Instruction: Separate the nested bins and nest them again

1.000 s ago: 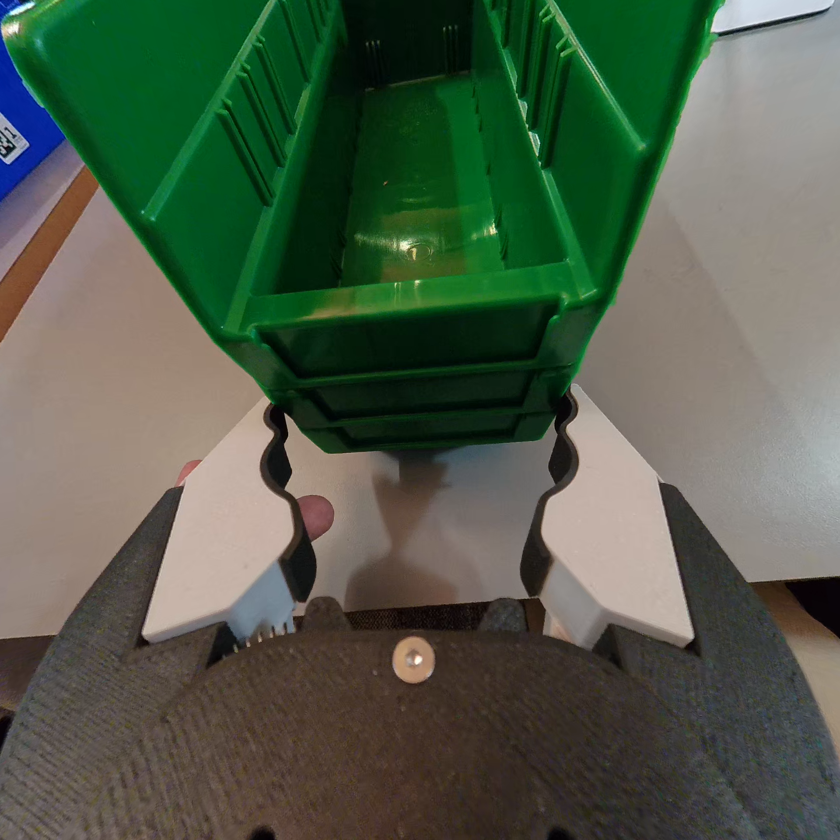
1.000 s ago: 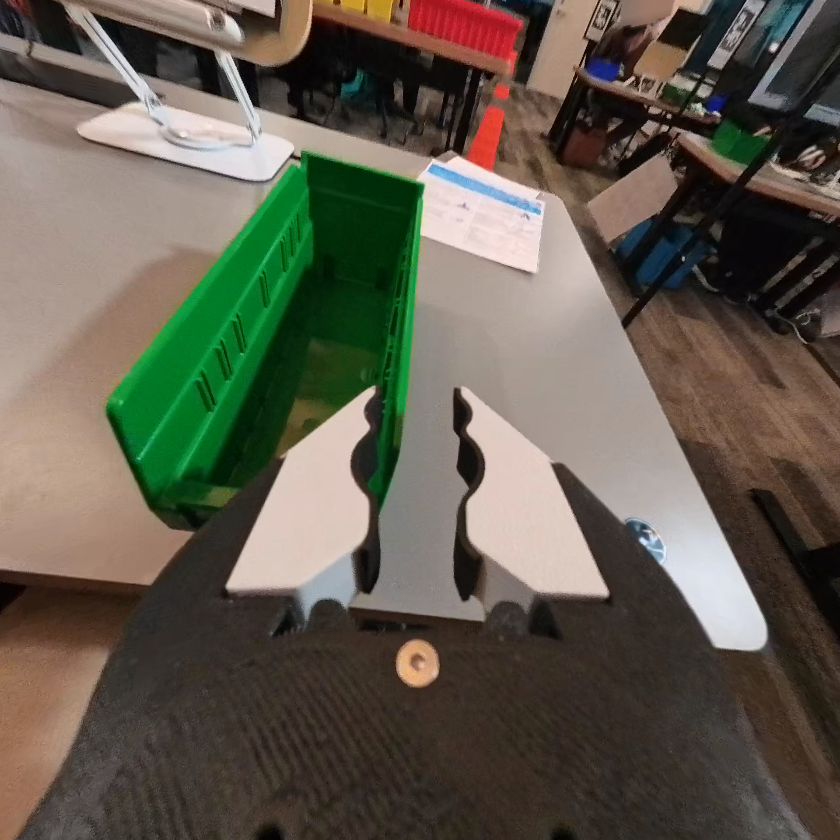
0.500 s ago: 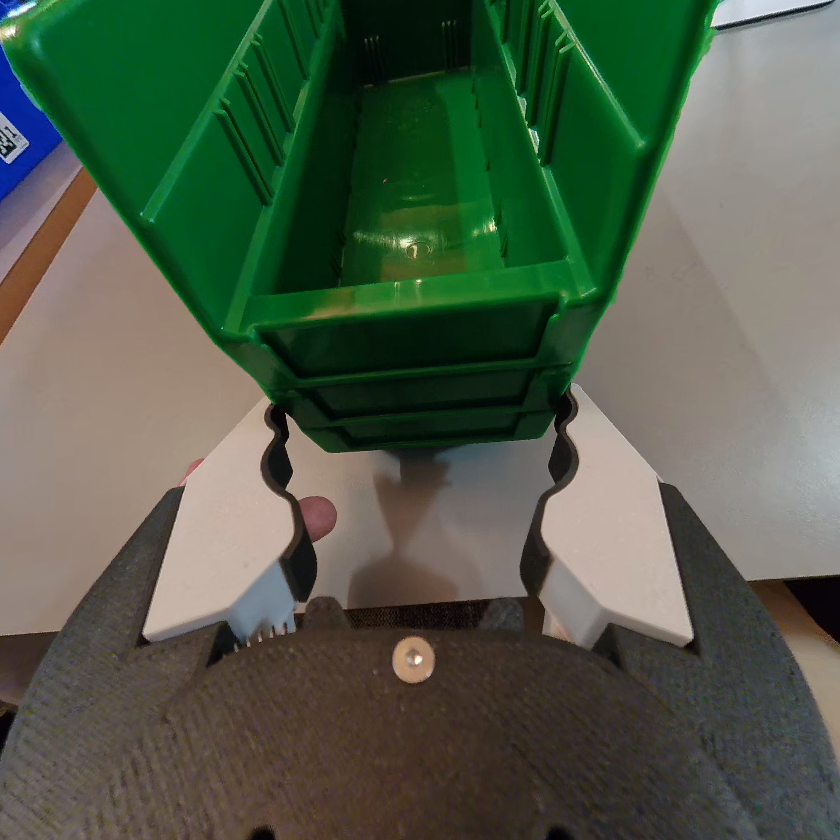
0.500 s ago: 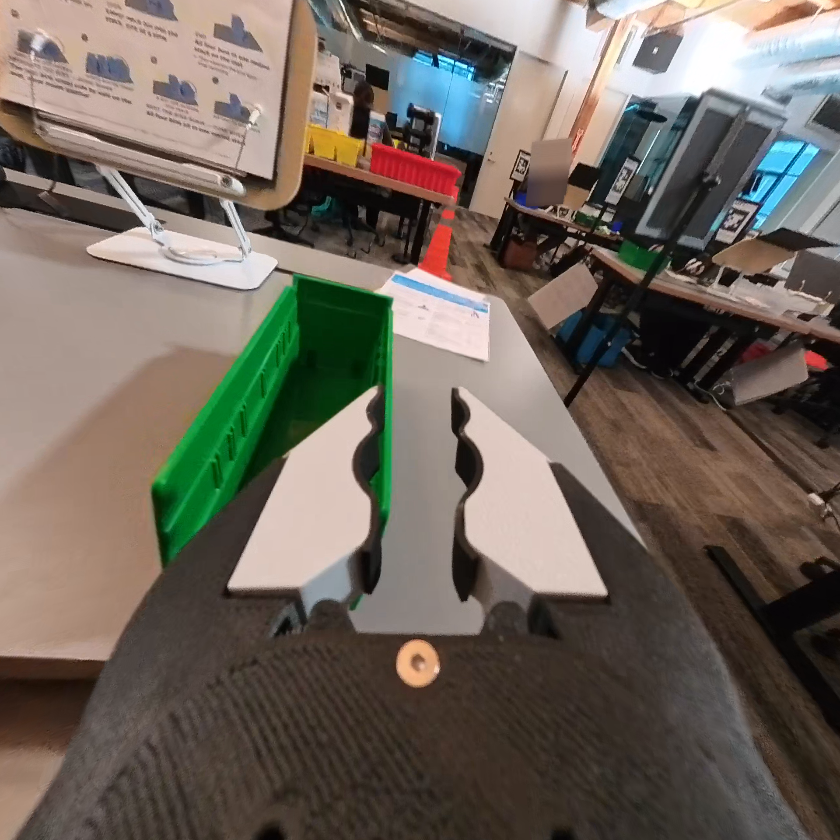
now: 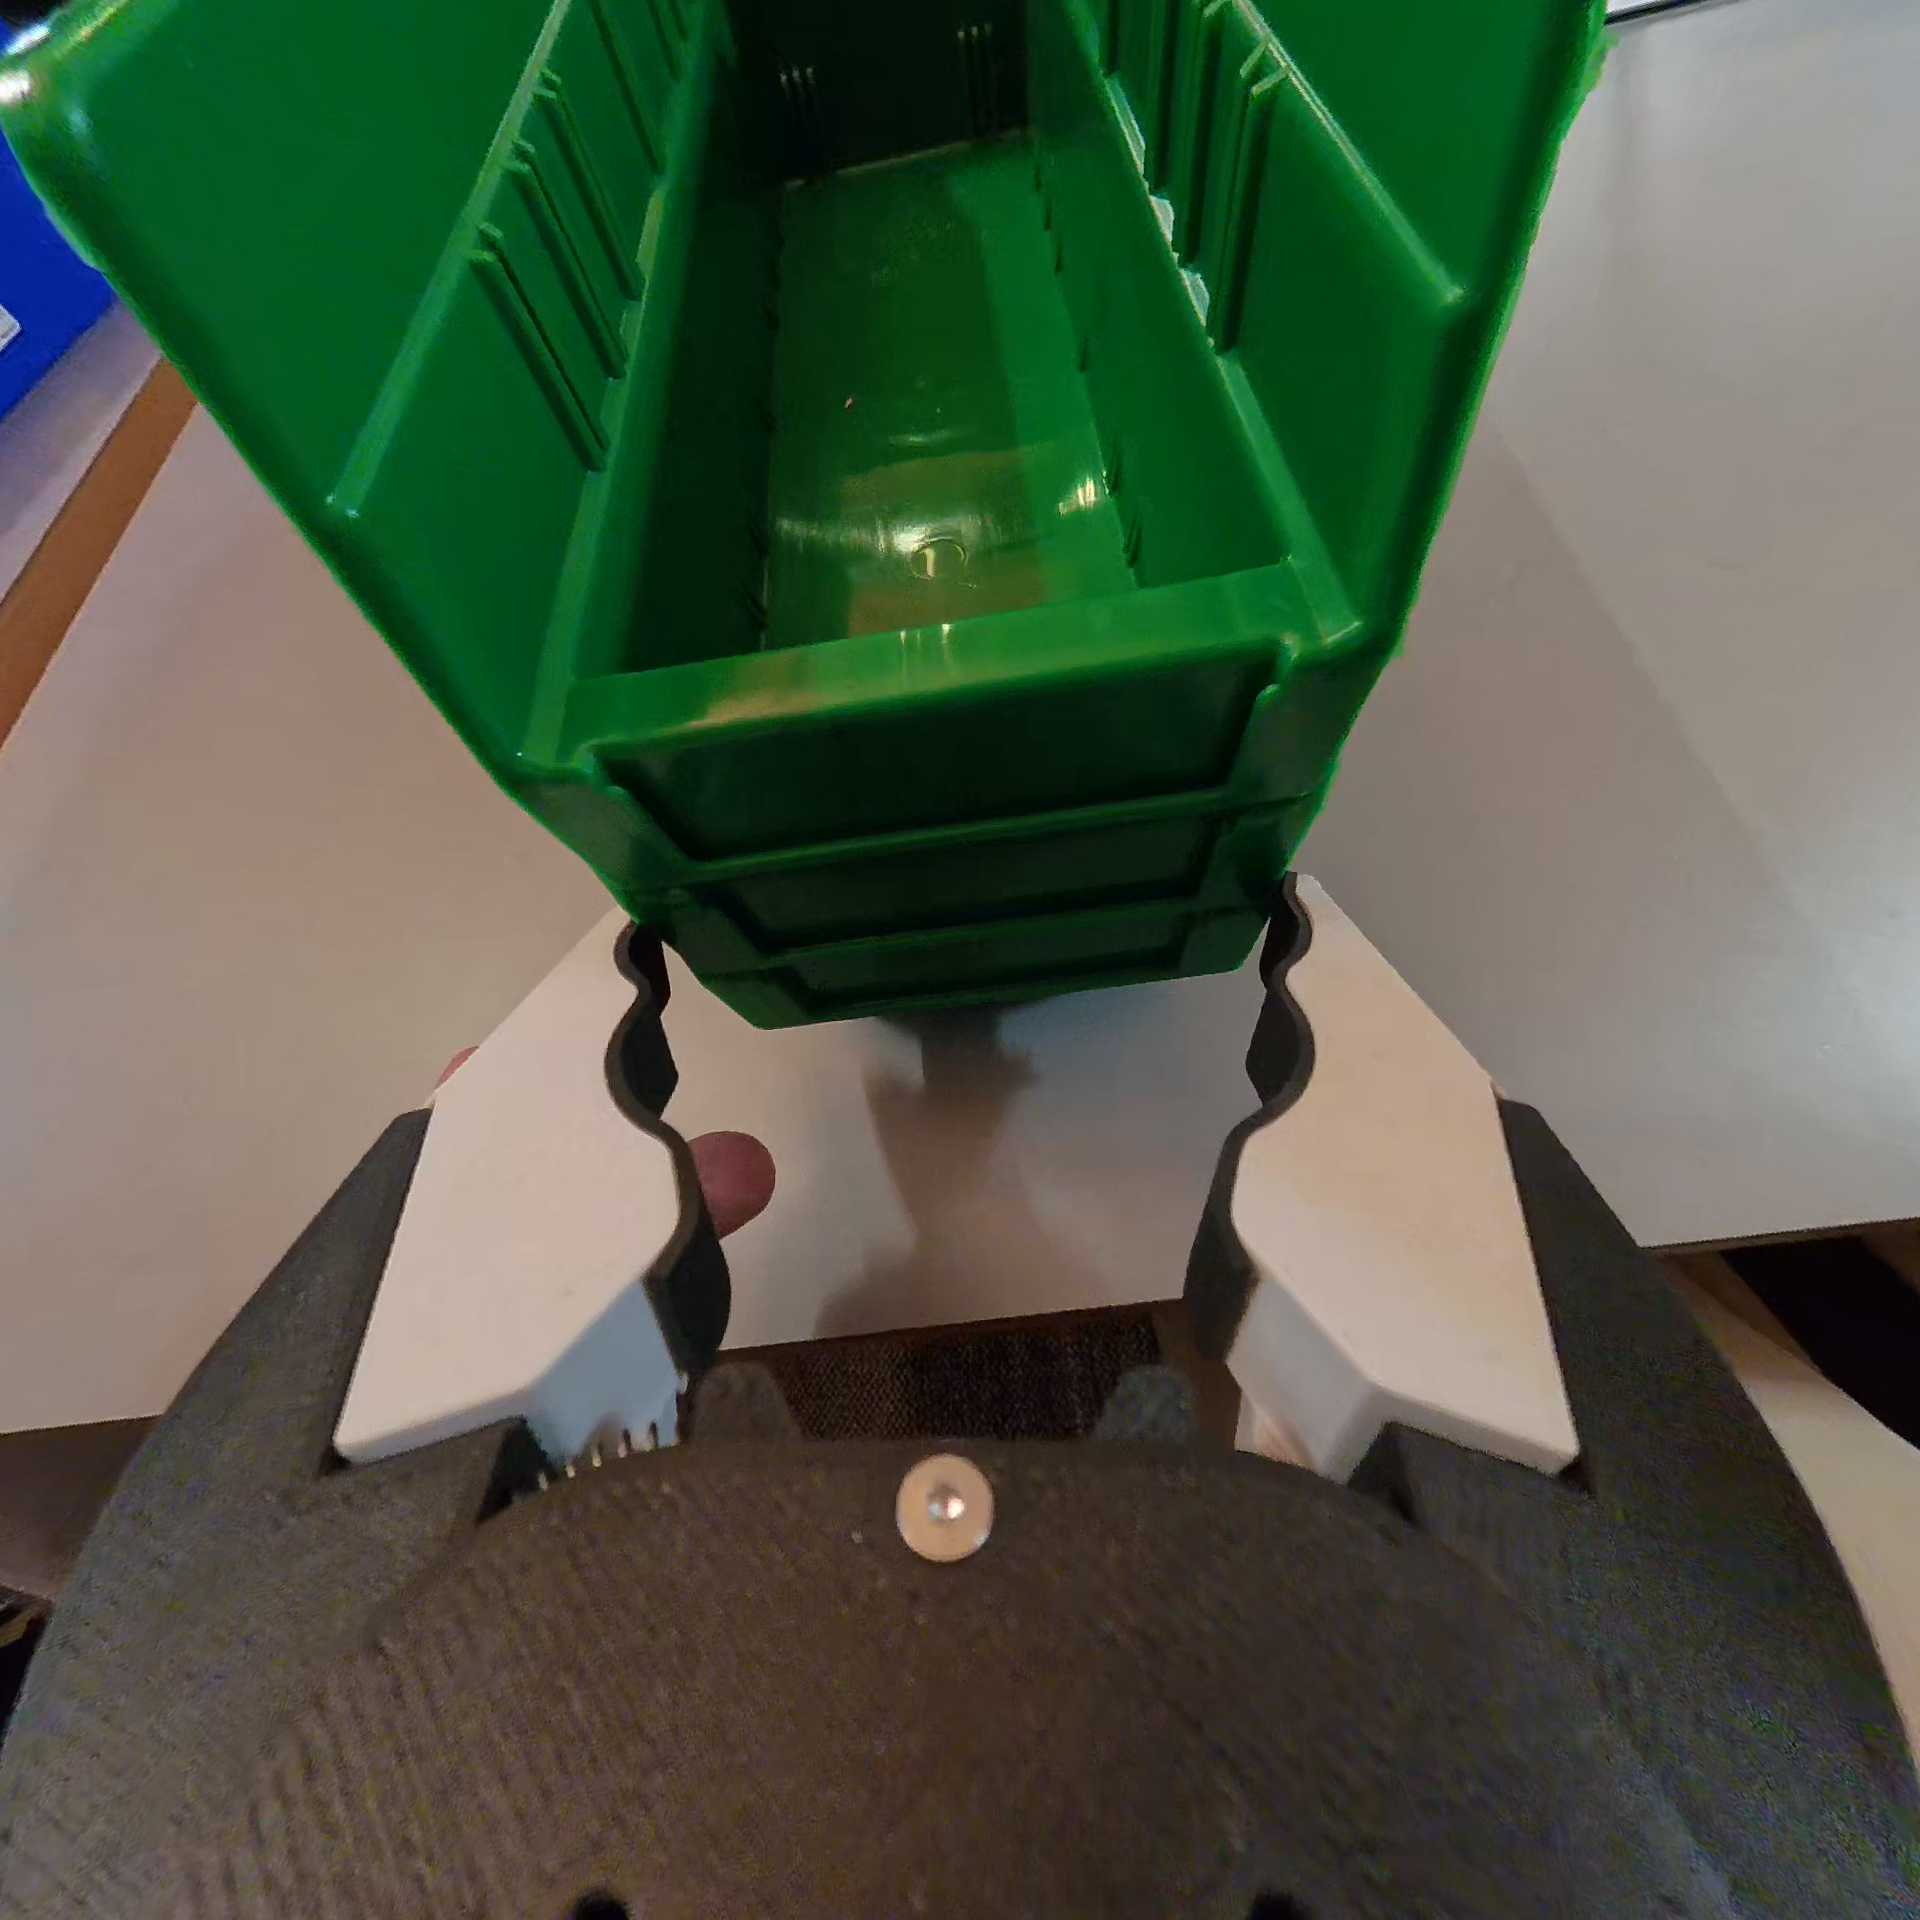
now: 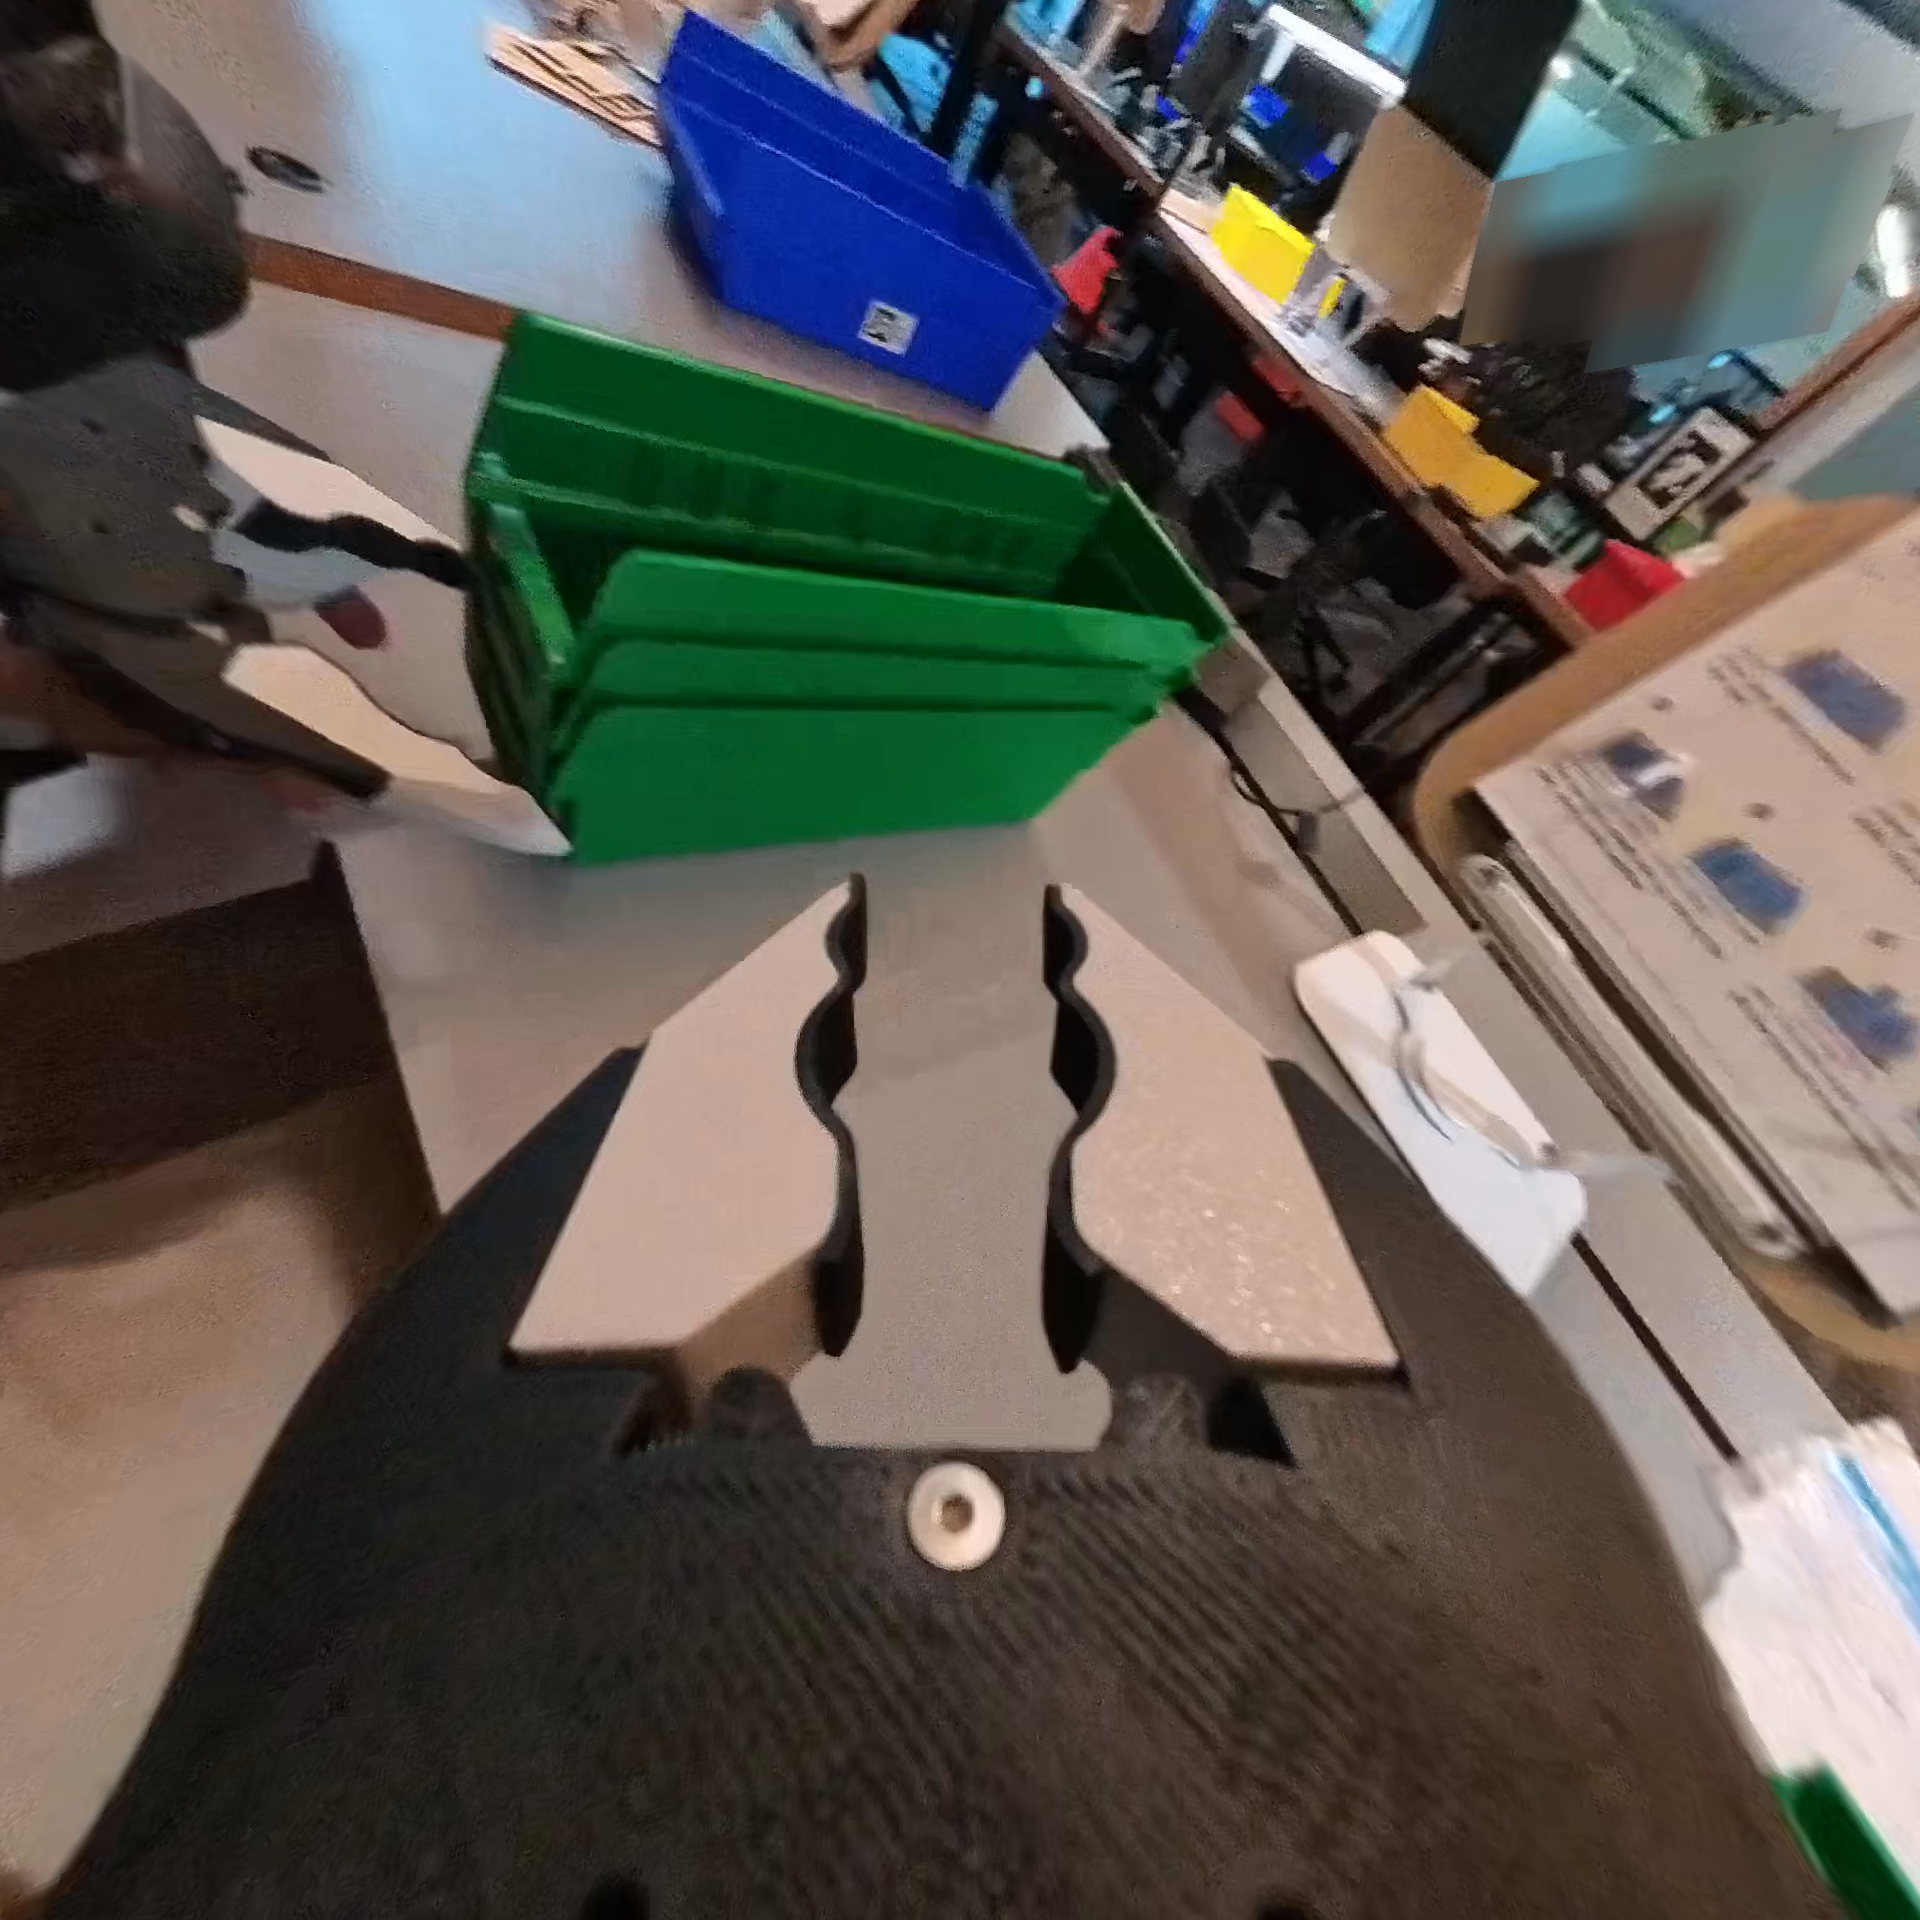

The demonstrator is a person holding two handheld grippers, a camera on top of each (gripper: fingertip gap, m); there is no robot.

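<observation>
While your left gripper [image 5: 961, 935], fingers wide, straddles the nested green bins [image 5: 935, 520] at 12 o'clock to brace them, nothing is gripped. Your right gripper [image 6: 951, 914] hovers part-open and empty.

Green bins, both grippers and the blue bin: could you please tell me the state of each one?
Green bins: three nested, resting on the table.
Left gripper: open, fingertips on either side of the stack's near end.
Right gripper: open, empty, apart from the stack.
Blue bin: upright on the table, contents hidden.

right tongs [image 6: 951, 935] | swung away from the single green bin | now face the nested bins [image 6: 821, 634], empty
</observation>
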